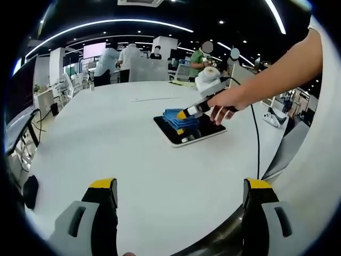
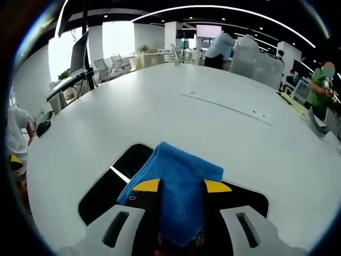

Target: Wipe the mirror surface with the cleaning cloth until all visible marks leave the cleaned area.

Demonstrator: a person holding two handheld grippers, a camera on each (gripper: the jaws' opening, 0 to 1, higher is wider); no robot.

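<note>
**Cloth on the mirror, right claw clamped**

While my right claw (image 2: 181, 186) grips the blue cloth (image 2: 178, 186), the cloth is pressed flat onto the mirror (image 2: 109, 184). Its jaws are closed down on the fabric, yellow tips on either side of the bunched fold, and the cloth spreads forward past them toward the far edge of the mirror. In the right gripper view, the cloth's long axis runs along my jaws, from near the camera out toward the middle of the white table (image 2: 213, 122).

In the left gripper view, the mirror (image 1: 178, 137) is a dark rectangle lying flat on the table (image 1: 106, 138), well ahead of my left claw (image 1: 181, 197). Its long axis runs across that view, tilted slightly upward to the right. The cloth (image 1: 176, 118) covers the mirror's upper middle; dark glass shows along the near edge. My right hand (image 1: 224, 101) reaches in from the right, holding the right claw (image 1: 184, 121) down on the cloth.

My left claw is wide open, holding nothing, jaws above bare tabletop.

People (image 1: 128, 58) stand at desks beyond the table.
</note>
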